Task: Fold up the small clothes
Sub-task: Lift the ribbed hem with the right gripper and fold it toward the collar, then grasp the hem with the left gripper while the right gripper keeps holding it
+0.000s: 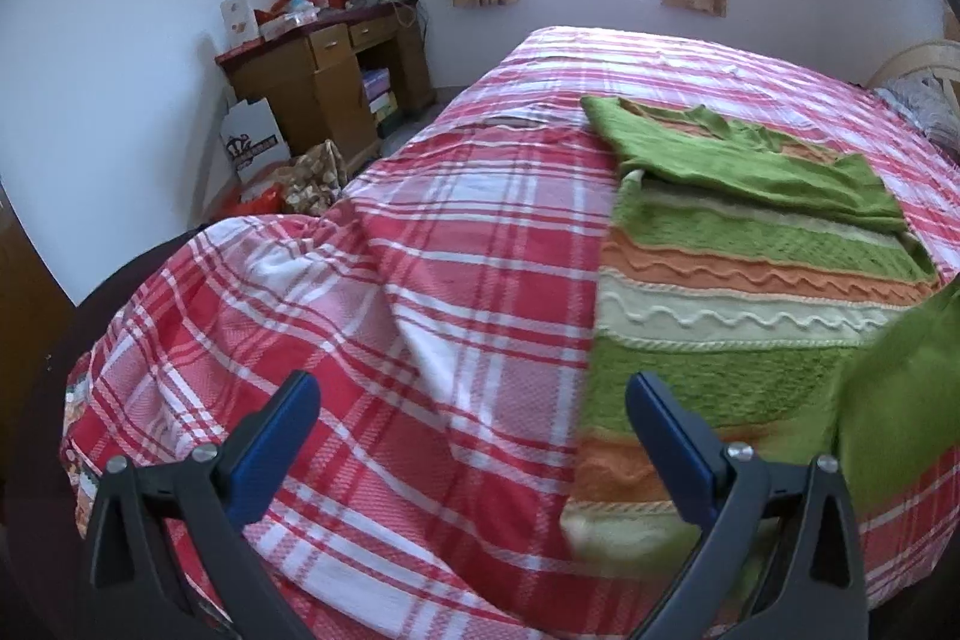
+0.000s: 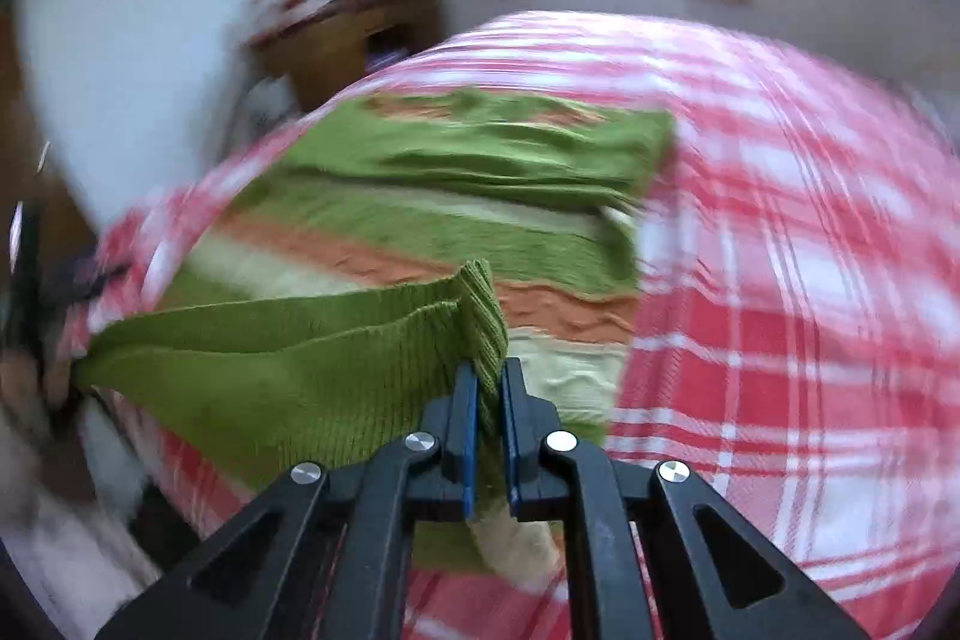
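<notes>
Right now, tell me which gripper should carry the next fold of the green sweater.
Right. The right gripper is already shut on the sweater's green sleeve, lifted off the plaid bedspread. The left gripper hangs open and empty over the bedspread, beside the sweater.

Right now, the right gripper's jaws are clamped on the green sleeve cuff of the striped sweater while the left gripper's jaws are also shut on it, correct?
Not quite. The left gripper has its jaws wide open over the plaid bedspread, holding nothing, as the left wrist view shows. The right gripper is indeed clamped on the sweater's green sleeve cuff.
</notes>
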### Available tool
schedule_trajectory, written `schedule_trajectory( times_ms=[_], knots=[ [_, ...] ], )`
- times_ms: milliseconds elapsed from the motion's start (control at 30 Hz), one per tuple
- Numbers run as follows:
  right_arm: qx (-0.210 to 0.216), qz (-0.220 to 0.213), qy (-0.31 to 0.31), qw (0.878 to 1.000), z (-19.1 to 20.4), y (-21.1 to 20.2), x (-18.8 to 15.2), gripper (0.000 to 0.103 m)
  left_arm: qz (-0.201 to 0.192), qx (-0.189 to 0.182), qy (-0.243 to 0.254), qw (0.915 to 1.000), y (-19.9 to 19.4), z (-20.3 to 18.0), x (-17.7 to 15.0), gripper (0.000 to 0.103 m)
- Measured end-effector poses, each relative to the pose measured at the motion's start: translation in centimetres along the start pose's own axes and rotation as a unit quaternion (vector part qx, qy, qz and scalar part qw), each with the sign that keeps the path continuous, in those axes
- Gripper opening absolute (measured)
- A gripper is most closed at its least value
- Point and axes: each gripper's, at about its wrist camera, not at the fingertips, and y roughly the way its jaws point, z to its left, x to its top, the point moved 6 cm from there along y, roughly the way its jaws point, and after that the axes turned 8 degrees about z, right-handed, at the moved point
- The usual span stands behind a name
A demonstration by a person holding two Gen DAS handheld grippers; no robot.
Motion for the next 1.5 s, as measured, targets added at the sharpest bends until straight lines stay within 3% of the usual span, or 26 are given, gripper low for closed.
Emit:
schedule_trajectory(
  times_ms=[133, 333, 500, 767, 867, 933, 1200, 1333, 1400, 1433, 1467, 1500],
  knots=[
    [0.001, 0.023, 0.015, 1.000, -0.1, 2.5, -1.4, 0.007, 0.011, -0.043, 0.009, 0.9990, 0.7, -0.5, -0.8, 0.103],
    [0.007, 0.019, 0.025, 0.999, 0.2, 2.5, -1.9, 0.007, 0.009, -0.066, 0.058, 0.9960, 0.7, -3.5, -1.7, 0.103],
    [0.006, 0.021, 0.023, 1.000, 0.0, 2.6, -1.9, 0.007, 0.001, -0.046, 0.091, 0.9948, 0.2, -4.3, -1.6, 0.103],
    [0.001, 0.022, 0.016, 1.000, 0.1, 2.8, -1.8, 0.007, 0.026, -0.004, 0.134, 0.9907, -0.4, -2.0, -2.4, 0.103],
    [0.001, 0.022, 0.018, 1.000, 0.1, 2.8, -1.8, 0.007, 0.029, -0.052, 0.156, 0.9859, -1.6, -1.4, -3.4, 0.103],
    [0.001, 0.022, 0.017, 1.000, 0.0, 2.8, -1.8, 0.007, 0.027, -0.095, 0.182, 0.9784, -2.3, -1.8, -4.3, 0.103],
    [-0.006, 0.024, 0.015, 1.000, 0.1, 2.8, -1.7, 0.007, 0.036, -0.147, 0.212, 0.9655, -0.2, -6.4, -4.8, 0.100],
    [-0.003, 0.026, 0.017, 1.000, 0.2, 2.9, -1.8, 0.007, 0.022, -0.158, 0.264, 0.9511, 0.0, -9.2, -5.0, 0.094],
    [-0.002, 0.026, 0.017, 1.000, 0.2, 2.9, -1.8, 0.007, 0.018, -0.159, 0.281, 0.9463, 0.6, -10.1, -4.9, 0.085],
    [-0.002, 0.026, 0.017, 1.000, 0.2, 2.9, -1.8, 0.007, 0.024, -0.166, 0.277, 0.9461, 1.1, -10.2, -4.7, 0.070],
    [-0.002, 0.025, 0.017, 1.000, 0.2, 2.9, -1.8, 0.007, 0.035, -0.179, 0.266, 0.9464, 1.5, -9.9, -4.6, 0.048],
    [-0.001, 0.024, 0.019, 1.000, 0.1, 2.9, -1.8, 0.007, 0.051, -0.208, 0.242, 0.9464, 2.0, -9.5, -4.2, 0.034]
  ],
)
